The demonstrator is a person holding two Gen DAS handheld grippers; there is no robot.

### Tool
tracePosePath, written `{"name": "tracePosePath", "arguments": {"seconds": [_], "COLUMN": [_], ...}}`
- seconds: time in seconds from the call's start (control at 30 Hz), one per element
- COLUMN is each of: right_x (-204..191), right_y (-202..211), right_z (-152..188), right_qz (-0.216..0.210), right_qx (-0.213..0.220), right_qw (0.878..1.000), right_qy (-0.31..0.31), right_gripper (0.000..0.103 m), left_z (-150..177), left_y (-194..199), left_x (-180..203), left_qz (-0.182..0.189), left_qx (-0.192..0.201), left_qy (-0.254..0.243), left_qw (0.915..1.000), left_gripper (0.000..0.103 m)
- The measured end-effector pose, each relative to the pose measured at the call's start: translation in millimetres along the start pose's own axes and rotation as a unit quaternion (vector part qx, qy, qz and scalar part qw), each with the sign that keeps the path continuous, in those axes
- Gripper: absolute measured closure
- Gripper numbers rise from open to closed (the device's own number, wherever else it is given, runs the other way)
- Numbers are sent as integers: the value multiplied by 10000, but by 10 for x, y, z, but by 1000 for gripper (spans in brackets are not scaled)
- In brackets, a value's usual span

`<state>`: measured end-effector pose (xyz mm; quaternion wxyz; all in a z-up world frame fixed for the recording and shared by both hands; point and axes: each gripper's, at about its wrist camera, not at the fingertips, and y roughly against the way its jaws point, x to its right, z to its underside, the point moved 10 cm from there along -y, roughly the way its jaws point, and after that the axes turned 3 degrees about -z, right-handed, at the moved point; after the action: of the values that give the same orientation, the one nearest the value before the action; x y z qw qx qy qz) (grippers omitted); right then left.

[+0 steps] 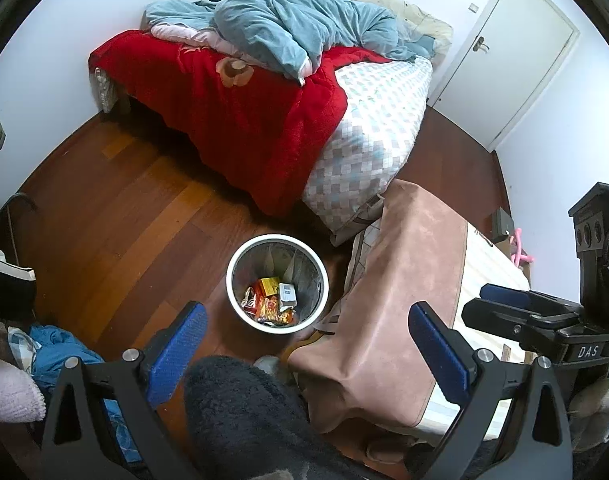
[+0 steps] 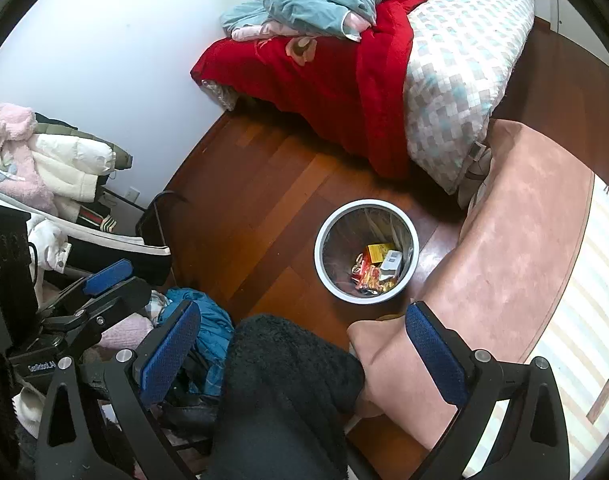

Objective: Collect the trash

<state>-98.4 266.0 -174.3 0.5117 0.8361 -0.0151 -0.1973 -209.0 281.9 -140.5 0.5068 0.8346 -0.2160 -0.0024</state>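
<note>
Both my grippers hang above the floor with nothing in them: the left gripper (image 1: 308,344) has its jaws wide apart, and so does the right gripper (image 2: 304,344). The wastebasket (image 1: 240,300) stands on the wooden floor (image 1: 124,208) ahead of me, between the bed (image 1: 364,140) on the far side and the desk (image 1: 492,280) on the right, with snack wrappers (image 1: 270,306) and small boxes already lying at its bottom. I judge the risk is mostly clumsiness: the pink cloth (image 1: 404,280) draped over the desk hangs just beside the basket, and a careless reach could snag it or tip the basket. A dark fuzzy shape (image 1: 240,412), probably my leg, hides the near floor, so any trash lying there I cannot see, and the clothes heap (image 2: 44,160) on the left could conceal more.
</note>
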Motion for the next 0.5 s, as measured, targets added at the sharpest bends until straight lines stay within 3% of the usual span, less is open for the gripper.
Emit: {"name": "tracePosePath", "arguments": {"seconds": [0.5], "right_x": [-45], "right_y": [8], "right_z": [51], "right_qz": [-66], "right_qx": [-49], "right_qw": [10000], "right_qy": [-3], "right_gripper": [0], "left_z": [15], "left_y": [-8], "left_x": [-5], "left_qz": [5], "left_qx": [-23], "left_qy": [12], "left_qw": [10000], "left_gripper": [0]}}
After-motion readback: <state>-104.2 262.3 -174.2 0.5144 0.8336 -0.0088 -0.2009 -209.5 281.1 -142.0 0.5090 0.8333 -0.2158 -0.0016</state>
